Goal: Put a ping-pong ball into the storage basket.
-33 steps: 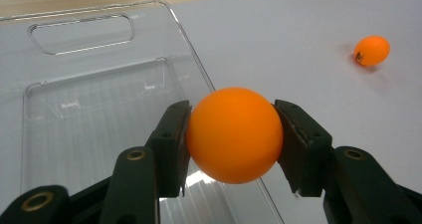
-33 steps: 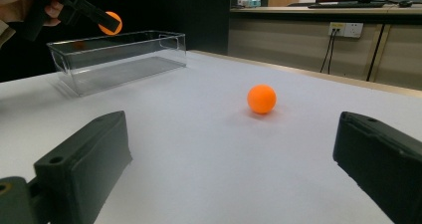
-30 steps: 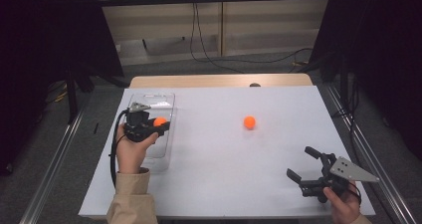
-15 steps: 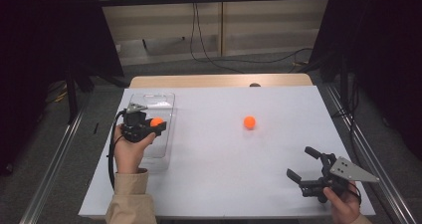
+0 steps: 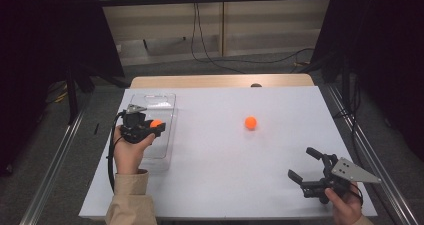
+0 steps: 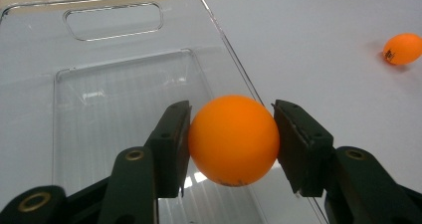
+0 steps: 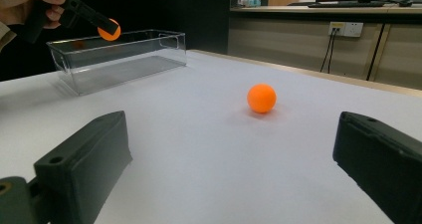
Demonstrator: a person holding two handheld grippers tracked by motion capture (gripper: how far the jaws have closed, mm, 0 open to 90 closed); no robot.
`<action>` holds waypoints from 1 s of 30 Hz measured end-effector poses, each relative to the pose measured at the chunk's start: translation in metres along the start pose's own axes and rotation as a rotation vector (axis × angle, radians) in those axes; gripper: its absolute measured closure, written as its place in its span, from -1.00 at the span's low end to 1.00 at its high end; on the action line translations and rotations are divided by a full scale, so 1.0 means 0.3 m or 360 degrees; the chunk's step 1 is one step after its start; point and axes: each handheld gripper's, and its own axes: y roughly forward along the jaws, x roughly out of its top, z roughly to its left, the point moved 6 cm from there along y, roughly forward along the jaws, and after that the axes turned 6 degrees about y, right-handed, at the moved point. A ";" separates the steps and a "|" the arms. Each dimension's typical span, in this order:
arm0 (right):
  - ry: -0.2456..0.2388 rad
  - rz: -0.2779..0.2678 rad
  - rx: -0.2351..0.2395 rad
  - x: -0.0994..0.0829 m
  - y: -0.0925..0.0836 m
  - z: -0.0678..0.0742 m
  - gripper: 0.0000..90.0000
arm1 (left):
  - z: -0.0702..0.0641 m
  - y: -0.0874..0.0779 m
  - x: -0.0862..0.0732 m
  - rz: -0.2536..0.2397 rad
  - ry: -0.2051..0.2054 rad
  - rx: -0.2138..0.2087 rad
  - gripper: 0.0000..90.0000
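My left gripper [image 5: 157,125] is shut on an orange ball [image 5: 156,123] and holds it over the near half of a clear plastic box [image 5: 150,98]. In the left gripper view both pads of the gripper [image 6: 231,115] press the sides of the ball [image 6: 233,140], with the box floor [image 6: 124,119] below. A second orange ball [image 5: 250,122] lies on the white table, right of the box. My right gripper [image 5: 301,163] stands open near the table's front right corner, nothing between its jaws. It looks across at that loose ball [image 7: 262,98] and, farther off, at the box [image 7: 119,59] and the held ball [image 7: 109,31].
The white table top [image 5: 220,175] rests on a wooden one whose far edge [image 5: 220,80] shows behind it. Metal rails [image 5: 55,160] run along both sides. Cables hang by the back wall. The person's hands and a beige sleeve [image 5: 127,205] come in from the front.
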 end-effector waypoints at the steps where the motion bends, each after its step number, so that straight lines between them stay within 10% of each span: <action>1: 0.0000 0.0000 0.0001 0.000 0.000 0.001 -0.98 | 0.002 0.001 -0.001 0.0000 0.0000 -0.0002 0.11; 30: -0.0001 -0.0001 0.0004 0.000 0.000 0.001 -0.98 | 0.037 0.014 -0.027 0.0042 -0.0013 0.0081 0.11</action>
